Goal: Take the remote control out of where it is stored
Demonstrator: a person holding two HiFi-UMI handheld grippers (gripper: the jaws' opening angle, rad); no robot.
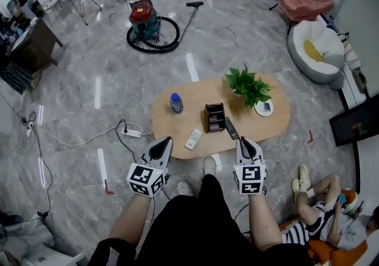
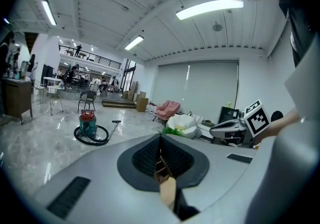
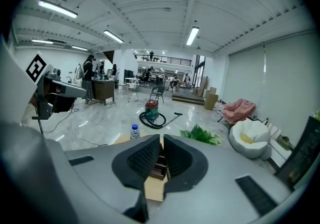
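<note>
Head view: what sits in the compartments of the storage box (image 1: 214, 117) is too small to tell. Seated person (image 1: 324, 223) and dark screen (image 1: 355, 121) are cut off at the right edge.
Left gripper view: the left gripper (image 2: 160, 140) hides the table (image 2: 168, 191) save a sliver.
Right gripper view: the right gripper (image 3: 161, 143) covers most of the table and box likewise.

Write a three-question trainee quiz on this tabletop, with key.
1. True or false: the white remote lies inside the dark organizer box.
2. Which stands nearest the potted plant? A) bottle B) round white device C) white remote
3. Fill in: the left gripper has its jaws ____, with nothing between them.
Key: 1 false, the white remote lies on the table beside the dark organizer box; 2 B; 3 shut.
</note>
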